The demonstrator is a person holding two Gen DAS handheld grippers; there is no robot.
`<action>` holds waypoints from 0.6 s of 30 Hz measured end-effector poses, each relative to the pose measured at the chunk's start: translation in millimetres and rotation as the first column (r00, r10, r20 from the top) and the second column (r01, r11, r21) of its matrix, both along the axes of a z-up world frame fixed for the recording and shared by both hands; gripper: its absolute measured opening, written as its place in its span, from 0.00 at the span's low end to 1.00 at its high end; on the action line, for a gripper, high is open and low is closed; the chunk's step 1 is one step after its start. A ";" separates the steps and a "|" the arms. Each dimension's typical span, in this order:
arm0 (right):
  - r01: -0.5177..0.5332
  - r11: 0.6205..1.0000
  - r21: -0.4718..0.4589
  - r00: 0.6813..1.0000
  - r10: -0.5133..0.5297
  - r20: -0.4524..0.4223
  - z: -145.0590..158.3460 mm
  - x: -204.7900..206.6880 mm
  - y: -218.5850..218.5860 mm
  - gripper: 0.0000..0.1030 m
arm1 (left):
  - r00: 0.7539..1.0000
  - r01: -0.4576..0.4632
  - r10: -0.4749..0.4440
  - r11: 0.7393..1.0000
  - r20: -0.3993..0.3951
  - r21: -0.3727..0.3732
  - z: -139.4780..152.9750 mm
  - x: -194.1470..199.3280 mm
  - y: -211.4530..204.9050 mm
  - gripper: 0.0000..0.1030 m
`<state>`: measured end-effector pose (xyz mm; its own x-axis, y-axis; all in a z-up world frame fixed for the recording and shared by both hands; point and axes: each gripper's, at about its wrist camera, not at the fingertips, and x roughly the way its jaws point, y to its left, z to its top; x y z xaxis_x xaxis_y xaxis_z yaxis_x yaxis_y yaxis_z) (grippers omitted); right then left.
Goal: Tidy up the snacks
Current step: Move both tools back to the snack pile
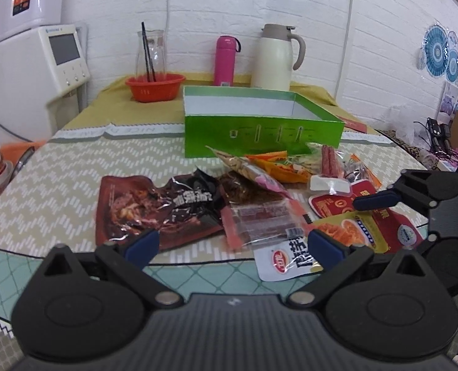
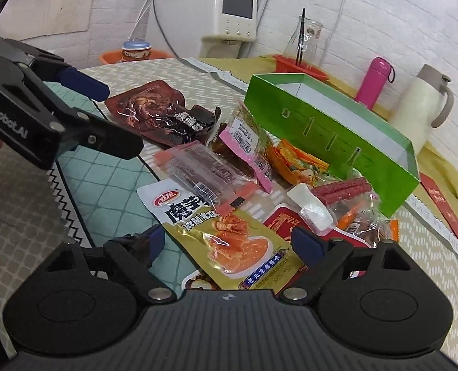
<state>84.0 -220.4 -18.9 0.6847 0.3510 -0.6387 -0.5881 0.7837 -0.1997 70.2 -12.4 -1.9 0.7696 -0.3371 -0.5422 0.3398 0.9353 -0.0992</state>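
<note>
Both tongs stood with their jaws apart and empty: the left gripper (image 1: 233, 244) hovered over the near edge of the table (image 1: 74, 167), and the right gripper (image 2: 229, 244) hung just above the gold snack packet (image 2: 244, 247) at the near end of the heap. The snacks lay scattered across the middle of the table in front of the green box (image 1: 259, 130), which sat open and apparently empty toward the far edge. The step in hand looked like a first pick by the right gripper, and to do it well the fingers should straddle the gold packet across its narrow width and pinch a free edge (the film looked slick and crinkled, so a flat squeeze might slide off), lifting it clear of the white packet (image 2: 179, 204) it overlapped. The gold packet's long axis ran from the table's near edge toward the box, slanted a little to the left. The clear pink-ended packet (image 2: 207, 170) lay crosswise to it, and the dark brown pouch (image 1: 142, 207) sprawled toward the left edge.
</note>
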 end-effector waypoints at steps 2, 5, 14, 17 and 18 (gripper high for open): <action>-0.032 0.999 0.007 0.999 0.032 -0.026 -1.1 7.8 -0.7 1.00 | 1.000 0.018 -0.018 1.000 -0.023 -0.019 0.2 3.8 -1.0 0.99; -0.053 0.998 0.016 0.997 0.053 -0.055 -3.0 11.0 0.5 1.00 | 0.999 0.035 -0.036 0.999 -0.038 -0.031 0.2 6.8 -3.6 0.99; -0.034 0.999 0.035 0.983 0.040 -0.180 5.0 -21.6 2.5 1.00 | 0.994 0.065 -0.067 0.998 -0.091 -0.026 -7.0 30.6 -8.8 0.99; -0.058 0.998 0.031 0.980 0.063 -0.188 5.2 -29.6 9.2 1.00 | 0.988 0.113 -0.113 0.994 -0.107 -0.013 -9.8 47.7 -17.8 0.99; -0.054 0.998 0.042 0.979 0.061 -0.194 4.2 -28.6 11.1 1.00 | 0.984 0.138 -0.138 0.990 -0.114 -0.008 -11.0 54.1 -22.6 0.99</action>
